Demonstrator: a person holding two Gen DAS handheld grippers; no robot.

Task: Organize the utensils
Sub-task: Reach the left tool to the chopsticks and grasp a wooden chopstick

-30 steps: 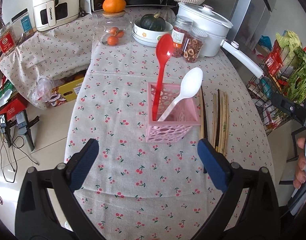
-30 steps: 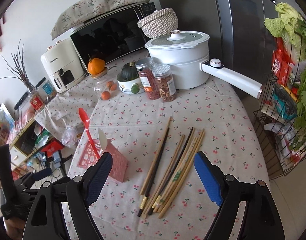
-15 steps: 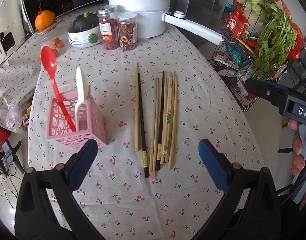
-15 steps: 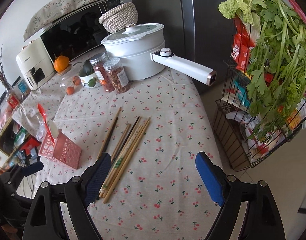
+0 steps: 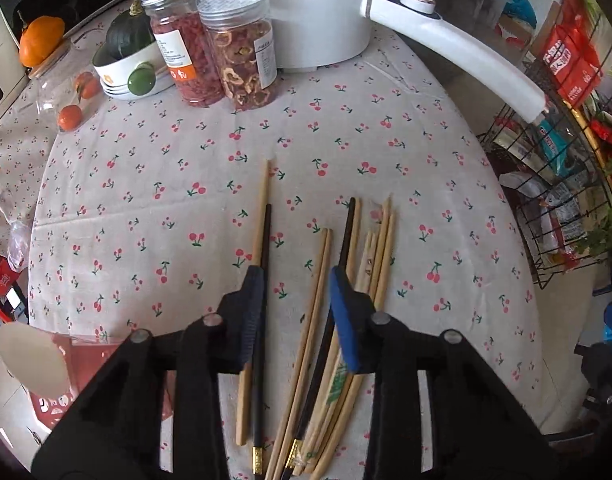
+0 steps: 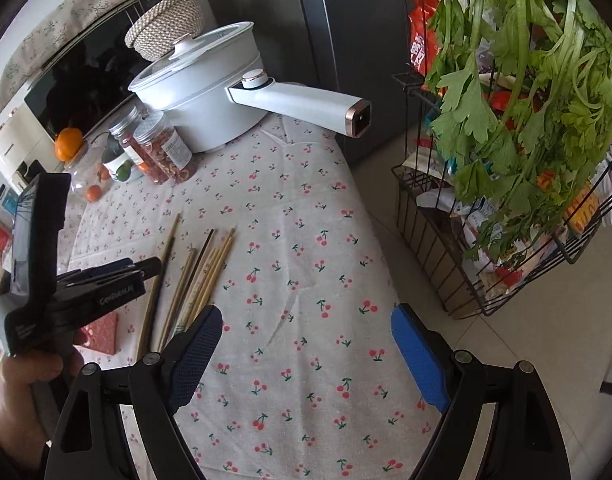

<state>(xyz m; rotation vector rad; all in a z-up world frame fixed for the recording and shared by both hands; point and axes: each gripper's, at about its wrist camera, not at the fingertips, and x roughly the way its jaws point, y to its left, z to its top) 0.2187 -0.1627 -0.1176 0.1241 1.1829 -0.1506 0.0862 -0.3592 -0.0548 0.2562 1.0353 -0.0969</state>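
A table under a white cloth printed with red cherries [image 5: 346,132] fills both views, with a dark fridge front and a black oven door behind it. On the cloth lie the chopsticks [image 5: 320,292], loose and roughly parallel: one pale and one black stick to the left, a pale pair in the middle, and a black stick with several bamboo ones bunched to the right, one of them bearing green printing too small to read. The left gripper [image 5: 296,312] is low over them, its jaws partly drawn in with a gap between the pads, the pale middle pair lying in that gap; whether the pads touch any stick cannot be told. In the right wrist view the same tool's black body shows white lettering that is too blurred to read with confidence. The pink utensil holder [image 5: 86,372] sits at the lower left edge with a white spoon [image 5: 32,360] in front of it. The right gripper [image 6: 306,344] hovers spread wide over bare cloth, just beside the bundle. Further back stand two clear jars [image 5: 210,36] of dried red fruit with small unreadable labels, one with an orange band, then a bowl holding a green squash [image 5: 128,36], an orange fruit [image 5: 40,38] and a white electric pot [image 6: 202,96] whose long handle reaches over the table edge. A wire rack [image 6: 446,248] with leafy greens and red packets stands to the right.
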